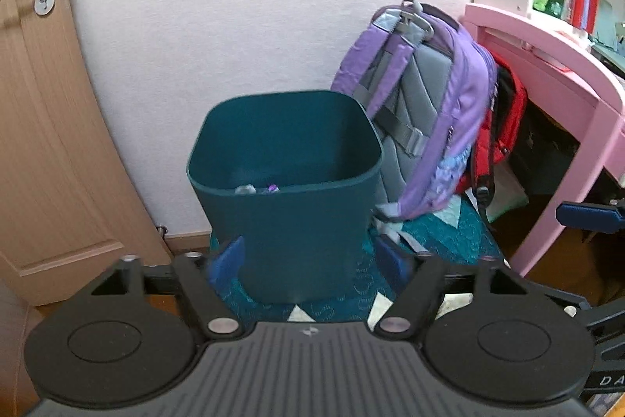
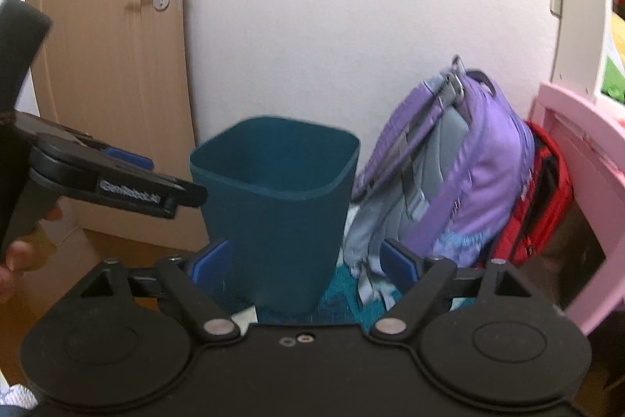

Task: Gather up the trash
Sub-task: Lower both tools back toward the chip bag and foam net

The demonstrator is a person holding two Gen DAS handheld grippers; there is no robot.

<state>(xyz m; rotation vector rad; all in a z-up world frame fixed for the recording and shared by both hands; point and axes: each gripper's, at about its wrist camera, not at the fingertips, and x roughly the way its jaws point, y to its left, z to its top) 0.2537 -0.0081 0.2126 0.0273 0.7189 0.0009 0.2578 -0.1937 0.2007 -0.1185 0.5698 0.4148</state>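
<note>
A dark teal bin [image 1: 285,190] stands open-topped on a teal rug, and a few scraps of trash [image 1: 256,188] show just inside its near rim. My left gripper [image 1: 310,256] is open in front of the bin with nothing between its blue pads. In the right wrist view the same bin [image 2: 273,206] is ahead, and my right gripper [image 2: 304,258] is open and empty short of it. My left gripper [image 2: 172,180] comes in from the left, level with the bin's rim, held by a hand [image 2: 15,256]. One blue finger [image 1: 590,217] of the right gripper shows at the right edge.
A purple backpack [image 1: 425,112] leans against the bin's right side, with a red bag [image 1: 496,127] behind it. A pink desk [image 1: 566,92] stands on the right. A wooden door [image 1: 47,127] is at the left beside a white wall. The teal rug [image 1: 449,241] covers the floor.
</note>
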